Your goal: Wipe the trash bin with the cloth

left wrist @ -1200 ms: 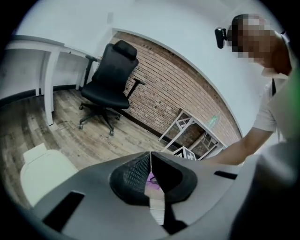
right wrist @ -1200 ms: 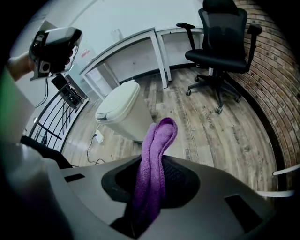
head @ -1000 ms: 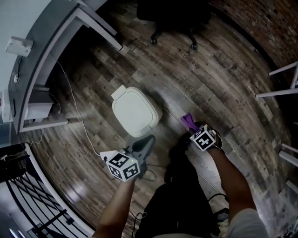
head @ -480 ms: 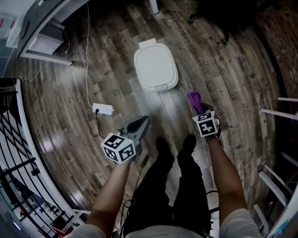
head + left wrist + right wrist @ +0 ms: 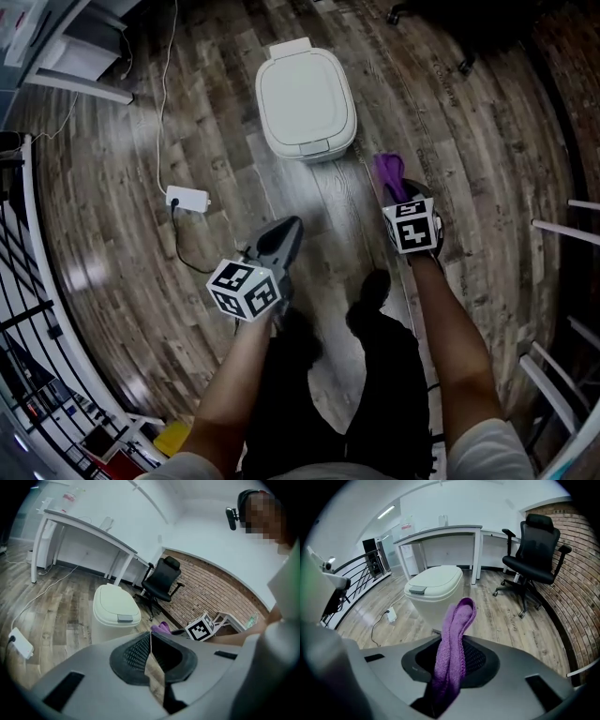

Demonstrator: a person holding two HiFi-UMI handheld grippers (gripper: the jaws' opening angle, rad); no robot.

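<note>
Stands on a plank floor (image 5: pixel 122 244), dark trousers (image 5: pixel 375 403) and a dark shoe (image 5: pixel 373 286) nearest, bare forearms (image 5: pixel 234 394) reaching forward; holds the left gripper (image 5: pixel 151 638) at near left above the floor, grey fingers pressed together tip to tip with nothing between them; holds the right gripper (image 5: pixel 451 665) at near right, about level with the left one and well apart from it, fingers pinching the purple cloth (image 5: pixel 458 625); grips that cloth by its lower part, so that a folded loop stands up past the fingertips towards the trash bin (image 5: pixel 305 94); carries the cloth near the bin's near right corner but apart from it, with neither gripper touching the bin.

Has a white socket block (image 5: pixel 186 198) lying on the floor to the left, between the left gripper and the bin, a dark plug in it, a white cable (image 5: pixel 164 112) trailing off to the far left towards a white desk (image 5: pixel 89 527); faces the bin just beyond both grippers: cream, rounded, upright on the floor, lid (image 5: pixel 436 578) shut, a small grey latch (image 5: pixel 416 590) on the lid's near edge.

Looks farther on to a black office chair (image 5: pixel 534 545) at far right, beside a brick wall (image 5: pixel 211 592); has a black railing (image 5: pixel 23 309) along the left edge.
</note>
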